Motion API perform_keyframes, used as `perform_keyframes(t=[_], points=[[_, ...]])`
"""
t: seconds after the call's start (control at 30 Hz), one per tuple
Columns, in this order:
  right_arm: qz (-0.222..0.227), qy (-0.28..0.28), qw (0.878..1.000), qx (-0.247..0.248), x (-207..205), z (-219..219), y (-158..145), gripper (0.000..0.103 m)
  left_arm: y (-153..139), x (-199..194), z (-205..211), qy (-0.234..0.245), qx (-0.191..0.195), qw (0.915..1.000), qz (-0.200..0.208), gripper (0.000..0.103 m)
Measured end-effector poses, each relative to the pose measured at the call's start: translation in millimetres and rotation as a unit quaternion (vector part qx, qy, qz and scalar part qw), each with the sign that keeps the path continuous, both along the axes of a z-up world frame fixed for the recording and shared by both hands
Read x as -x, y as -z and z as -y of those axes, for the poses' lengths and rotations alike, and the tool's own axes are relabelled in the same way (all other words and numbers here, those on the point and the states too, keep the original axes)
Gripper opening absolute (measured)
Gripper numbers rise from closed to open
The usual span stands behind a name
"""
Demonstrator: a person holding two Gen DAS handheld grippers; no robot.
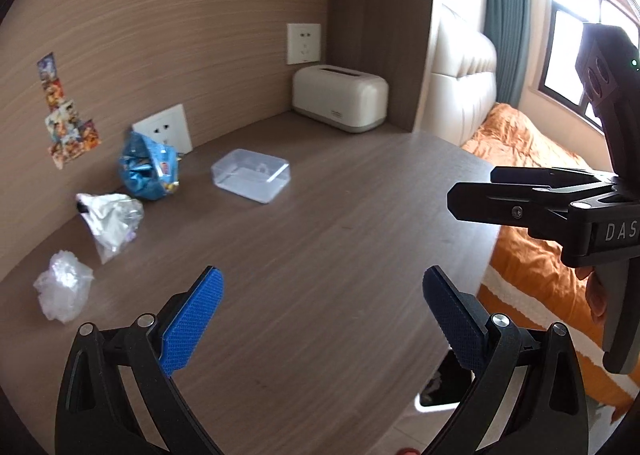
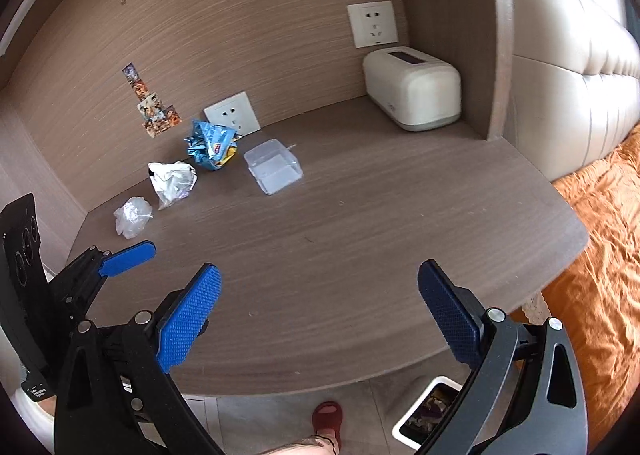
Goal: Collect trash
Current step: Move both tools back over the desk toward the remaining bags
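**Trash waits on the desk**

We hold our left gripper (image 1: 322, 319) and right gripper (image 2: 320, 315) with fingers wide apart, holding nothing. At the left of the frame lie a blue wrapper (image 2: 211, 144), a silver wrapper (image 2: 173, 182) and what may be crumpled plastic (image 2: 133, 216), beside a clear box (image 2: 273, 166).

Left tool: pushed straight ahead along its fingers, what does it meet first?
Probably the clear plastic box, which lies nearest that line over bare table. The left tool is open; depth is hard to judge.
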State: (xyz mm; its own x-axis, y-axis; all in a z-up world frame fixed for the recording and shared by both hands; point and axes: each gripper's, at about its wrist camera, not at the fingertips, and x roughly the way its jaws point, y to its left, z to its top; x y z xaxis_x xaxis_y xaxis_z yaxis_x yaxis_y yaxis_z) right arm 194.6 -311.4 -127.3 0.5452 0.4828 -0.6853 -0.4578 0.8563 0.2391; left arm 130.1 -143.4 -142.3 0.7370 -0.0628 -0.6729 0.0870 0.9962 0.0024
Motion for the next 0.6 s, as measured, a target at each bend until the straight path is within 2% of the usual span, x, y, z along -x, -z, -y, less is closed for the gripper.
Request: perform_keyframes(t=[0.33, 0.6], points=[[0.025, -0.082, 0.996, 0.026, -39.0, -94.4, -10.6, 0.098, -6.8, -3.8, -98.3, -0.096, -0.015, 0.9952, 0.014, 0.098], [0.019, -0.097, 0.995, 0.026, -72.9, -136.7, 2.1, 0.098, -3.9, -8.8, -142.8, -0.136, -0.045, 0.9896, 0.015, 0.098]])
